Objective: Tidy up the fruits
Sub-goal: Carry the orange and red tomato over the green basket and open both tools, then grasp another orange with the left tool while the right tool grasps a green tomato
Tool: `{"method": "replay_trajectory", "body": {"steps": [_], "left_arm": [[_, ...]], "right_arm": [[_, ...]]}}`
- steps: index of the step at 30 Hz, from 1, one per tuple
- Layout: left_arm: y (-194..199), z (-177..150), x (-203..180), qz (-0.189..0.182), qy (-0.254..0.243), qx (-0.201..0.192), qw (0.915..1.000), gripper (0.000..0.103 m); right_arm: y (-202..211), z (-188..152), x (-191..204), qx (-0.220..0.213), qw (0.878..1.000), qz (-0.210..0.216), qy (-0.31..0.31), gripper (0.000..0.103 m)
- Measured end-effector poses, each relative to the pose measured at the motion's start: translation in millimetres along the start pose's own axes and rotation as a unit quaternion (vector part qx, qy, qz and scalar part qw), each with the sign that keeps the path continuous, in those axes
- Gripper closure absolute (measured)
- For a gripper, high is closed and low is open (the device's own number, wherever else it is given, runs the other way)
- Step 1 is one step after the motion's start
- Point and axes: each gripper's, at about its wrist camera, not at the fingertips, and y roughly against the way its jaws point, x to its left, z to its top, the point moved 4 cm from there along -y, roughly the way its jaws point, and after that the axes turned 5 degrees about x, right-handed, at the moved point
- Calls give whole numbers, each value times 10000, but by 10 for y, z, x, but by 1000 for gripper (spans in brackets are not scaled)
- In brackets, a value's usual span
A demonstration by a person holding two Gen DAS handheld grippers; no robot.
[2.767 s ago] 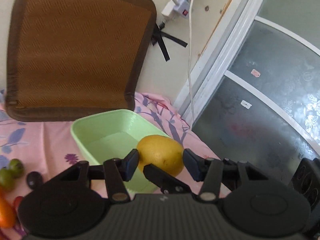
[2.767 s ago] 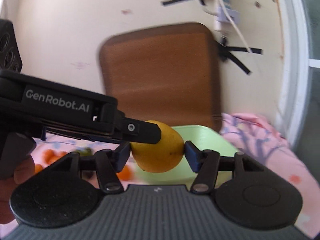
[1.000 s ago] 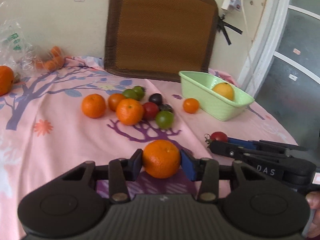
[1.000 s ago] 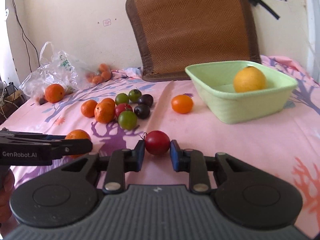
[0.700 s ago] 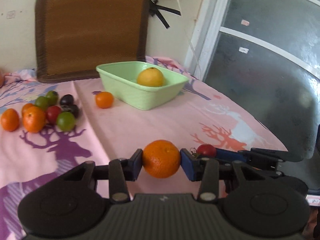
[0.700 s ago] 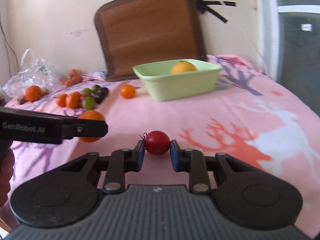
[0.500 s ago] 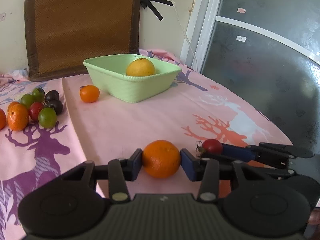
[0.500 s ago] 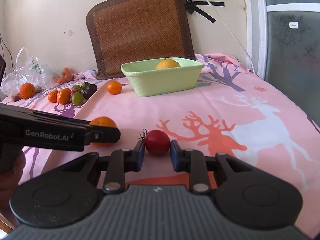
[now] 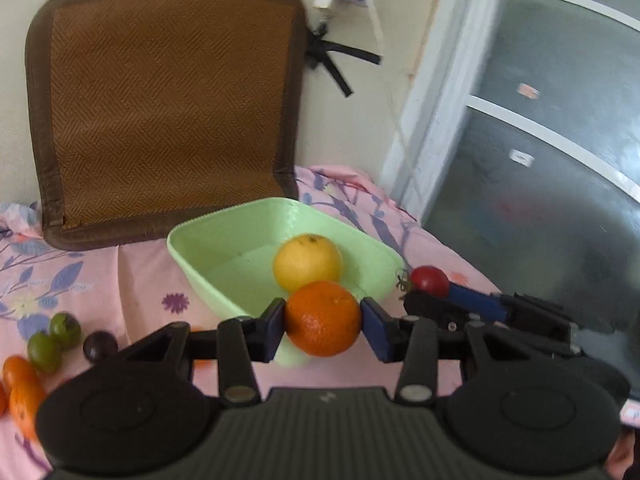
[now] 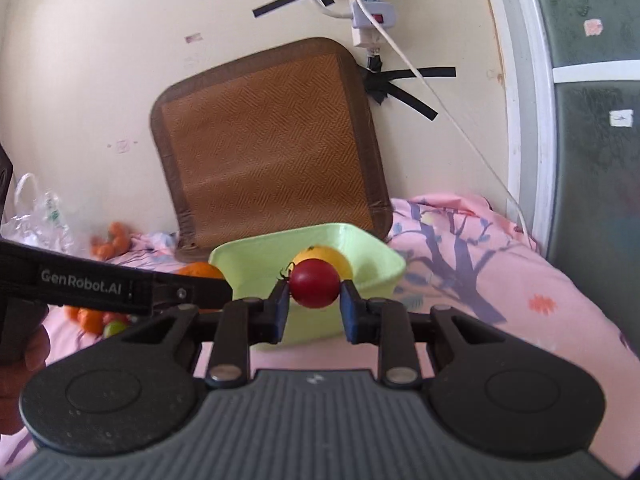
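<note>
The green basin [image 9: 208, 256] is open left of the yellow fruit [image 9: 307, 261] inside it.

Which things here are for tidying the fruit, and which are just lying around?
For the job:
- orange in the left gripper
- red tomato in the right gripper
- green basin holding a yellow fruit
- loose fruits on the cloth

Just lying about:
- brown woven mat
- power strip
- plastic bag

Brown mat [image 9: 168, 108] vs wall – power strip [image 10: 370, 14], plastic bag [image 10: 38, 216].
</note>
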Motion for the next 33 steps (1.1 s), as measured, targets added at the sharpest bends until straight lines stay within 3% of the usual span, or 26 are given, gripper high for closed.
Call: {"method": "replay_trajectory", "body": {"steps": [5, 9, 13, 17, 21, 24, 27, 30, 33], "left_arm": [[-363, 150, 143, 47, 137, 196, 9997, 62], [-477, 122, 208, 84, 267, 223, 9994, 59], [-377, 116, 189, 88, 197, 67, 9997, 42], [47, 46, 233, -55, 217, -293, 9993, 43], [686, -247, 555, -64, 421, -681, 9968, 43], [1069, -552, 956, 444, 564, -754, 9946, 44], [1212, -782, 1347, 925, 827, -507, 9910, 46], [1237, -848, 1569, 913, 1125, -386, 9887, 46], [1159, -794, 1589, 869, 1037, -402, 9900, 46]], "right_arm": [[-300, 30, -31, 197, 9994, -206, 185, 73], [-326, 11, -27, 114, 9981, -482, 376, 72], [-246, 16, -52, 79, 9988, -455, 158, 70], [-52, -10, 15, -85, 9992, -396, -64, 70], [147, -93, 228, -114, 9998, -48, -176, 70], [156, -195, 516, 155, 9990, 404, -56, 70], [74, -298, 866, 443, 9955, 803, 237, 70], [-44, -341, 1205, 598, 9909, 1023, 633, 70], [-217, -337, 1446, 713, 9862, 1116, 991, 70]]}}
